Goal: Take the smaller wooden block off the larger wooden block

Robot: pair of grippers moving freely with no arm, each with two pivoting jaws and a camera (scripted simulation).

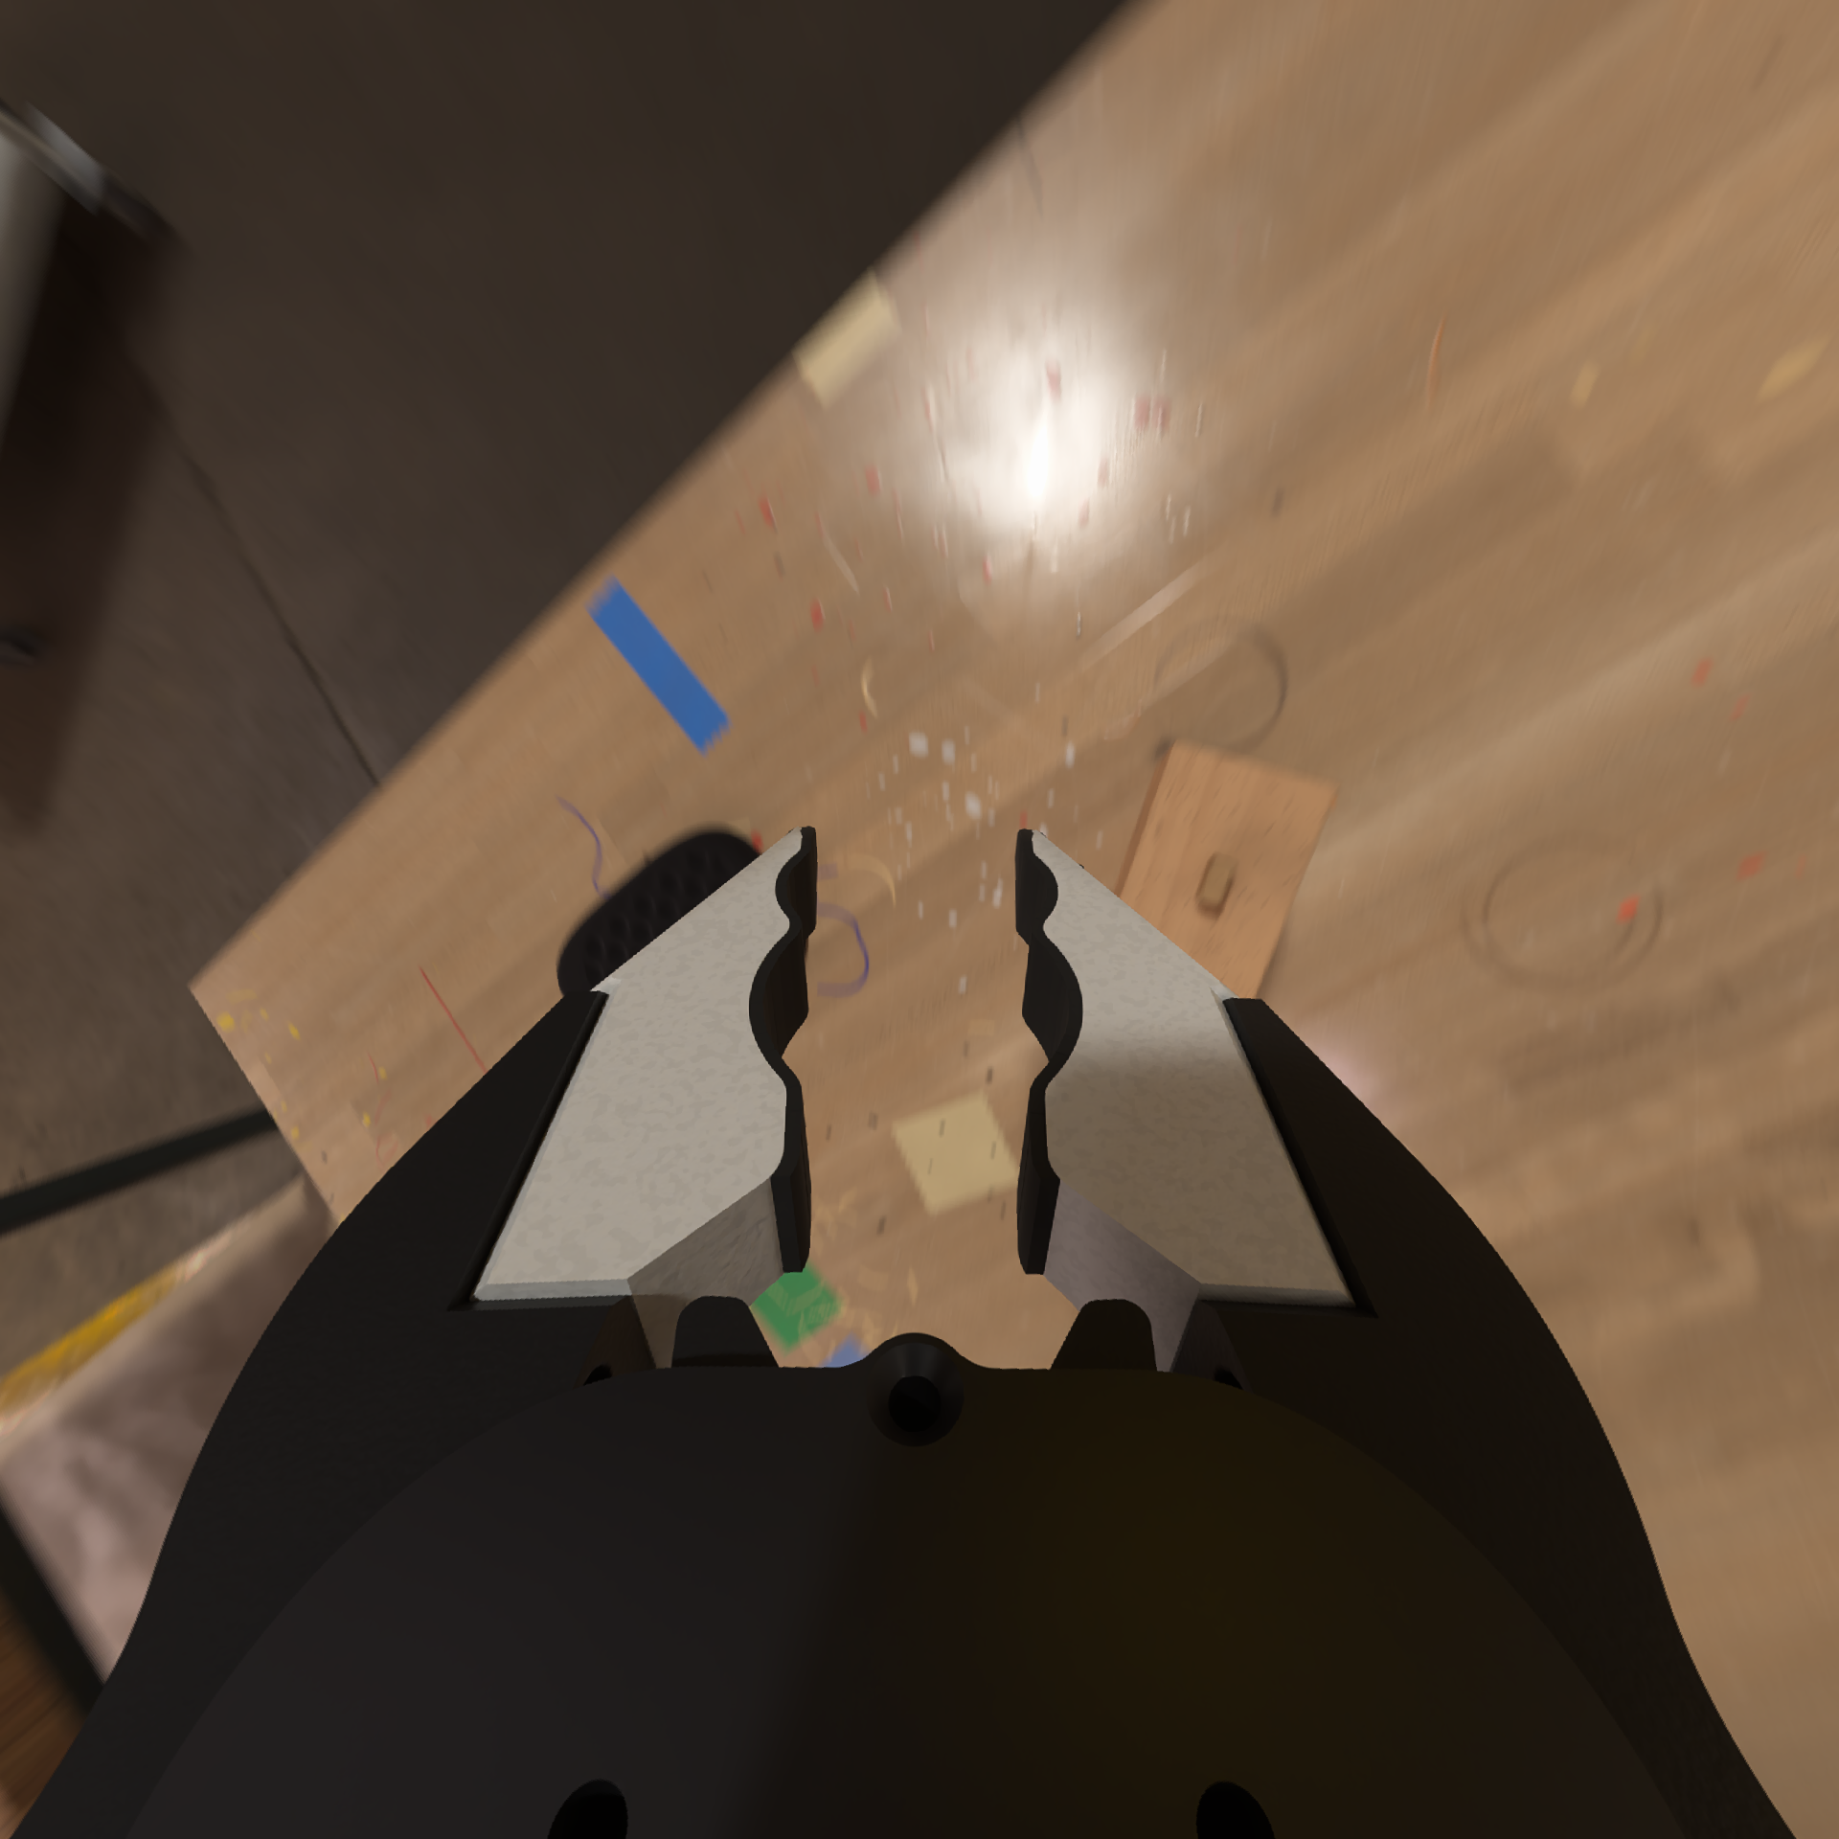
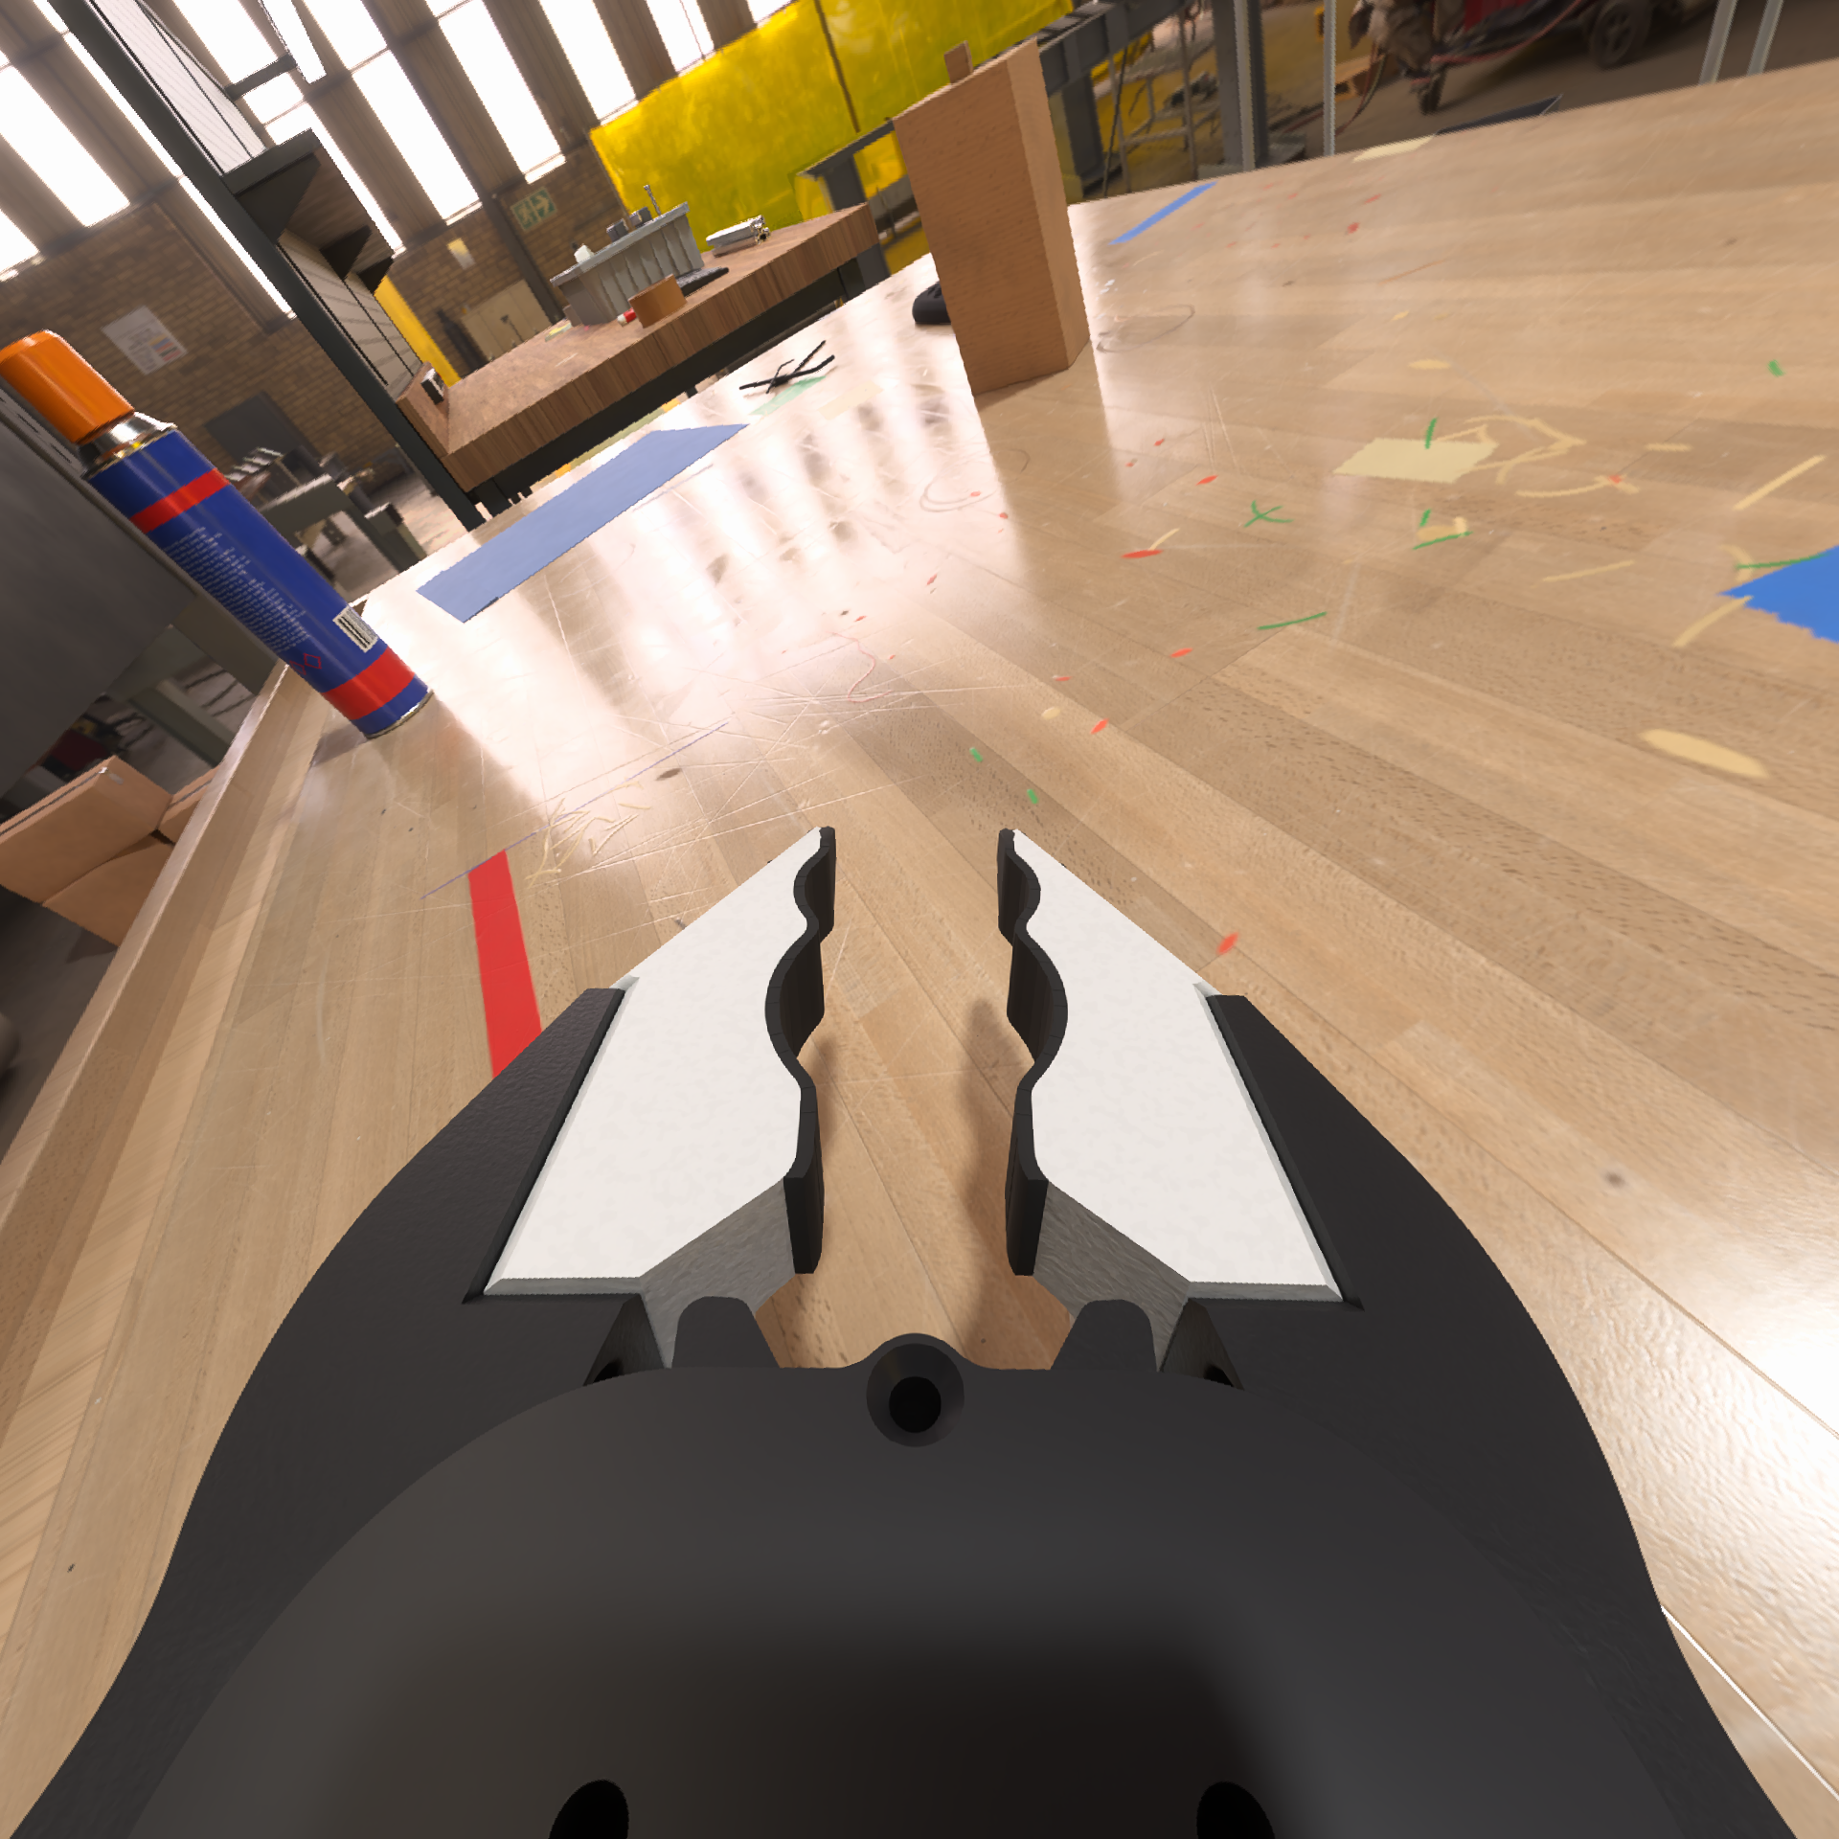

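Observation:
In the left wrist view I look down from high up on the larger wooden block [image 1: 1229, 856], with the smaller wooden block [image 1: 1216, 884] as a small tan piece on its top. My left gripper [image 1: 916, 856] is open and empty, above and to the left of the blocks. In the right wrist view the larger block [image 2: 995, 229] stands tall on the table, far ahead, and the smaller block [image 2: 957, 62] sits on its top. My right gripper [image 2: 916, 856] is open and empty, low over the table [image 2: 1294, 796].
A blue and red spray can [image 2: 239, 557] with an orange cap stands near the table's left edge. A black object [image 1: 652, 901] [image 2: 930, 299] lies by the large block. Blue tape patches [image 1: 657, 662] [image 2: 577, 517] and a red strip [image 2: 503, 955] mark the table top.

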